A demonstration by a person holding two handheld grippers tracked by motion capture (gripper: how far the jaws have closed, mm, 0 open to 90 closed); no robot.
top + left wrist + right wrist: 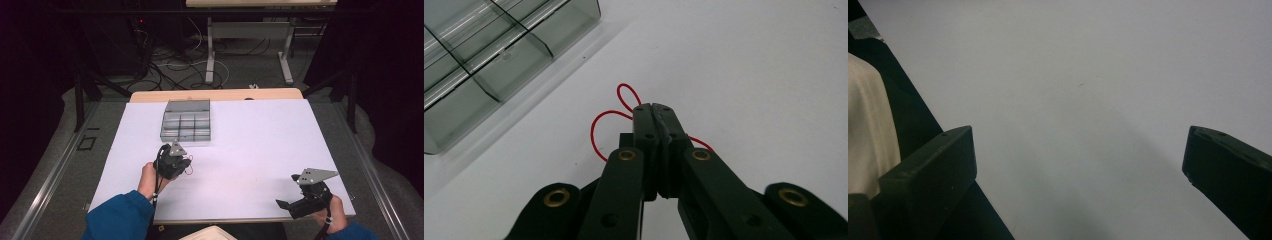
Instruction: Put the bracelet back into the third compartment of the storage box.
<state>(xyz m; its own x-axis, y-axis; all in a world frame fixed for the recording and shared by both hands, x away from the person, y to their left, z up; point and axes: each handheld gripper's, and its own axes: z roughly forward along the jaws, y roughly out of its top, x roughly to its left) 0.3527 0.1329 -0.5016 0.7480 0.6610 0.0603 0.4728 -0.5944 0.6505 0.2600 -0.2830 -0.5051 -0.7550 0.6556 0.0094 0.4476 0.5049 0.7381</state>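
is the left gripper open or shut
Shut: in the left gripper view the left gripper has its jaws pressed together on the red thread looping out beside them.

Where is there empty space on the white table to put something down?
The big white stretch right of the tray and above the right tongs is bare. So is the middle, between the left tongs and the right ones. It gets crowded just below the tray, where the left tongs pinch a red string.

A dim room with dark surroundings. A white-topped table (260, 150) stands on grey floor (55, 170); at twelve o'clock a second table's metal legs (210, 50) rise among tangled cables (165, 70) — black frame posts (78, 100) at nine and three o'clock.
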